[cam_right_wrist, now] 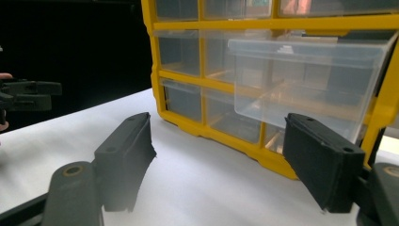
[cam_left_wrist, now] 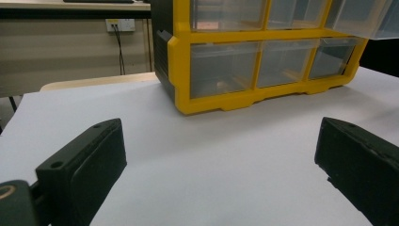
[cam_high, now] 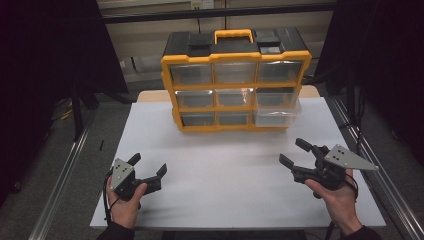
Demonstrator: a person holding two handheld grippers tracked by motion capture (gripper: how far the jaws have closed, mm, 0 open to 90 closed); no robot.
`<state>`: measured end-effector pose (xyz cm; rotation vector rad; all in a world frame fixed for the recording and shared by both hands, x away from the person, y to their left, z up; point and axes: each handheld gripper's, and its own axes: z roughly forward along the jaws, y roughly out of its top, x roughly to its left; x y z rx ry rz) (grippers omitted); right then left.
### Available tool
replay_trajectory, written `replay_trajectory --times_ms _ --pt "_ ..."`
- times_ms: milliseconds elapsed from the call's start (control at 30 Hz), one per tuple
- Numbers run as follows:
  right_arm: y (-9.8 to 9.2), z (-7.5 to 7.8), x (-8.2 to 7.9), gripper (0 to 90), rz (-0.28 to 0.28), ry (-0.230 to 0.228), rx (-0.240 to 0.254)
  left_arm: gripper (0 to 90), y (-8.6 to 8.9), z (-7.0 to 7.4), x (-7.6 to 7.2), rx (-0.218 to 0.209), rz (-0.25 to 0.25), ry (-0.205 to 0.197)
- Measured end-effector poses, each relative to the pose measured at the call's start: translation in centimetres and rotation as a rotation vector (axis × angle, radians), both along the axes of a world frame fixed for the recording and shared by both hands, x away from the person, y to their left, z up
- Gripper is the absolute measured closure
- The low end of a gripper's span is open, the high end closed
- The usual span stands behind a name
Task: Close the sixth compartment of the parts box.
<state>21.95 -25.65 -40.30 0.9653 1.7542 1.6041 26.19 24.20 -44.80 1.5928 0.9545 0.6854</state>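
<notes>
The organizer [cam_high: 235,80], a yellow-and-black case with 9 clear drawers in 3 rows, stands at the far middle of the white table [cam_high: 230,200]. Its middle-right drawer [cam_high: 279,102] juts out of the frame toward the person; the other 8 sit flush.

That drawer is most likely the thing in hand. It looks like thin, clear, hard plastic: light, stiff, smooth and rather slippery, and apt to flex or crack if squeezed hard. From the right gripper view I see nothing in it [cam_right_wrist: 306,80], so it should slide easily. The best hold is probably the front lip or front wall, pinched lightly, or a flat push on the front face to send it home. The case may skid on the smooth table, so a steadying touch could help.

The right gripper [cam_high: 299,155] hovers near the table's right edge, jaws well apart with nothing between them. The left gripper [cam_high: 149,166] sits low at the near left, jaws wide and empty.
</notes>
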Motion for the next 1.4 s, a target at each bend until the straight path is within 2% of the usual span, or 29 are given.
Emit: replay_trajectory --times_ms 367,433,500,600,667,767,933,1067,1100,1133,1167,1400 --pt "1.1 1.4 1.5 41.5 0.064 -0.004 -0.018 2.5 -0.1 0.1 -0.1 0.014 0.009 -0.011" --pt "1.4 1.5 1.9 46.8 0.082 -0.008 -0.022 2.5 -0.1 0.1 -0.1 0.011 0.005 -0.010" --pt "1.5 1.3 2.2 50.5 0.080 -0.001 -0.009 2.5 0.0 0.1 0.0 0.009 0.004 -0.010" --pt "1.5 1.0 2.3 54.2 0.081 0.004 -0.016 2.5 0.0 0.1 0.0 0.011 0.007 -0.010" --pt "1.4 0.3 2.7 61.3 0.086 0.030 -0.021 2.5 0.0 0.1 0.0 0.013 0.006 -0.010" --pt "1.3 0.2 2.8 64.7 0.089 0.035 -0.026 2.5 0.0 0.1 0.0 0.014 0.007 -0.010" --pt "1.1 0.2 3.4 73.0 0.093 0.061 -0.019 2.6 -0.1 0.1 0.0 0.012 0.008 -0.012" --pt "1.0 0.4 3.9 79.0 0.093 0.064 -0.014 2.6 0.0 0.1 0.0 0.020 -0.002 -0.011" --pt "0.9 0.5 4.4 84.7 0.085 0.058 -0.009 2.6 0.0 0.1 0.1 0.017 -0.008 -0.012" --pt "0.9 0.5 4.4 84.7 0.085 0.058 -0.009 2.6 0.0 0.1 0.1 0.016 -0.006 -0.011" --pt "0.9 0.7 4.7 89.2 0.079 0.054 -0.005 2.6 0.0 0.1 0.1 0.015 -0.007 -0.011" --pt "0.9 1.0 5.4 90.0 0.082 0.053 -0.021 2.7 -0.1 0.1 0.0 0.021 0.002 -0.009"
